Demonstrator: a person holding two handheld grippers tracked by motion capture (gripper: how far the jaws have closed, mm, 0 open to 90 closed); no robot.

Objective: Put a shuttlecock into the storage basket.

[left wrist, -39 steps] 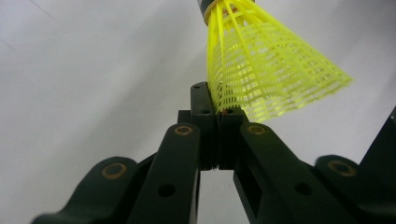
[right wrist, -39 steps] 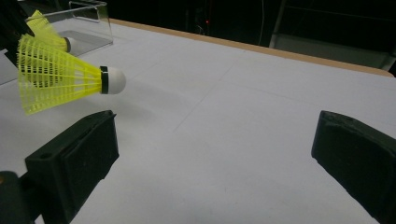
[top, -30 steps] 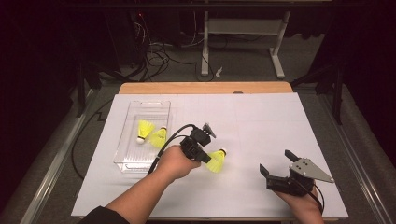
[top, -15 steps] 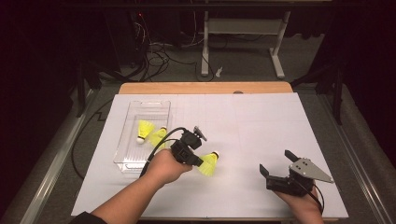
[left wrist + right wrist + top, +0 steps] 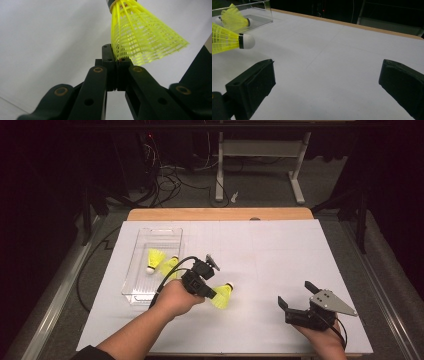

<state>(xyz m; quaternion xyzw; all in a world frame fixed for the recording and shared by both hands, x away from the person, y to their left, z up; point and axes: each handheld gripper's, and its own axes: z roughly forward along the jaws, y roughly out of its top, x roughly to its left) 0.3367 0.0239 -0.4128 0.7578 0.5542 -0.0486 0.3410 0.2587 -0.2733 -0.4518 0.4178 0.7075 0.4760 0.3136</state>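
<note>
My left gripper (image 5: 211, 293) sits over the white table left of centre, shut on the rim of a yellow shuttlecock (image 5: 223, 296). In the left gripper view the jaws (image 5: 113, 53) pinch the mesh skirt of that shuttlecock (image 5: 147, 37), whose cork points away. My right gripper (image 5: 296, 294) rests near the front right of the table, open, with nothing between its pads (image 5: 259, 82). The right gripper view has the held shuttlecock (image 5: 227, 40) at its left edge.
A clear plastic tray (image 5: 137, 292) stands at the left of the white sheet, holding two more yellow shuttlecocks (image 5: 156, 257) (image 5: 169, 266). The tray (image 5: 265, 10) is at the far left in the right gripper view. A black cable (image 5: 165, 280) trails from the left gripper over the tray.
My left gripper has shifted slightly left toward the tray, carrying the shuttlecock. The right gripper has stayed still and open.
</note>
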